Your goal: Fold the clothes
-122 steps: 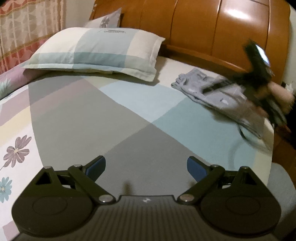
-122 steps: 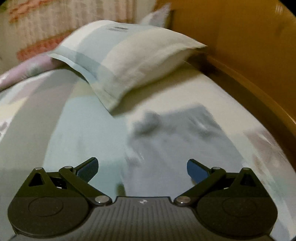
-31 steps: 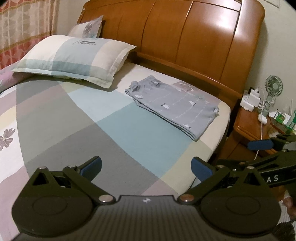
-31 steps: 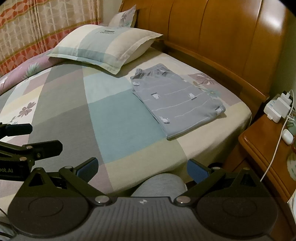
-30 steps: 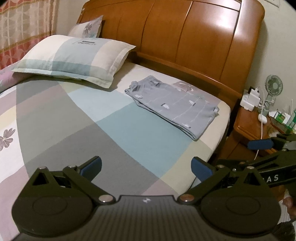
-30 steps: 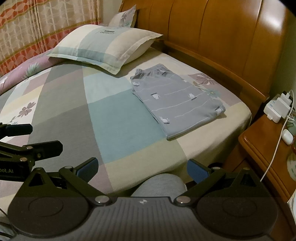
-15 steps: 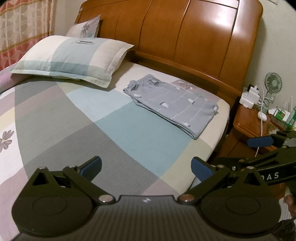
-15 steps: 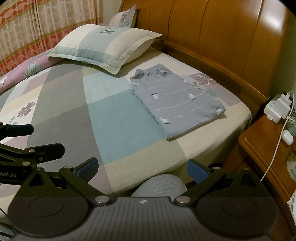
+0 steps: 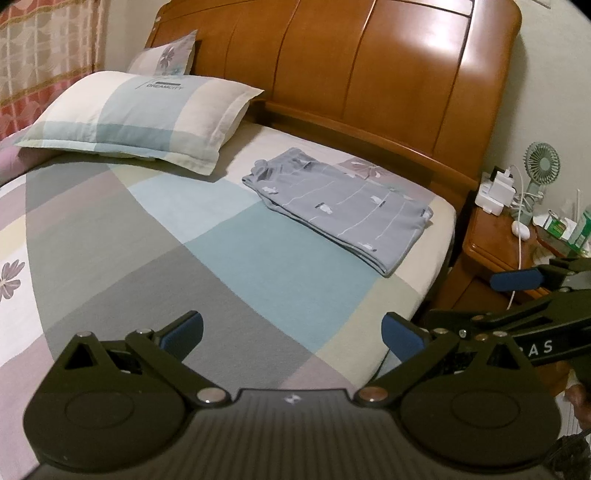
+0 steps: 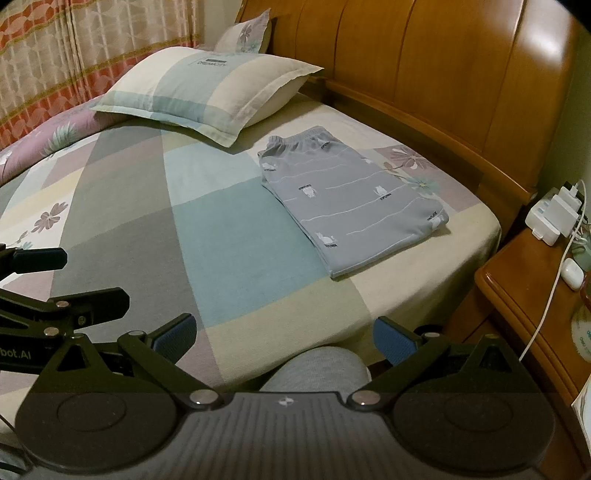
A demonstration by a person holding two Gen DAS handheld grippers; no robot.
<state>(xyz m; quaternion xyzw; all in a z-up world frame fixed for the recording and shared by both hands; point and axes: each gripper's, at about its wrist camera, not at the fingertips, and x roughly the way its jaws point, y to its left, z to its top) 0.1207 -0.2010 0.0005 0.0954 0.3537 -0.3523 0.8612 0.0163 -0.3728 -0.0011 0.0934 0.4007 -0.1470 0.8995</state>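
Both grippers pulled back — folded trousers (image 10: 351,199) well ahead; jaws spread, empty.

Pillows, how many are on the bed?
2. The big checked pillow lies at the head of the bed, beside the folded grey pants. The small flowered pillow leans on the headboard behind it. Others may be out of view.

1 folded grey garment (image 10: 354,201) lies on 1 bed (image 10: 229,236). 2 pillows are there: 1 checked pillow (image 10: 207,86) and 1 floral pillow (image 10: 245,35). 2 grippers show, the left gripper (image 9: 291,330) and right gripper (image 10: 282,334). 1 nightstand (image 9: 498,240) carries 1 small fan (image 9: 543,162).
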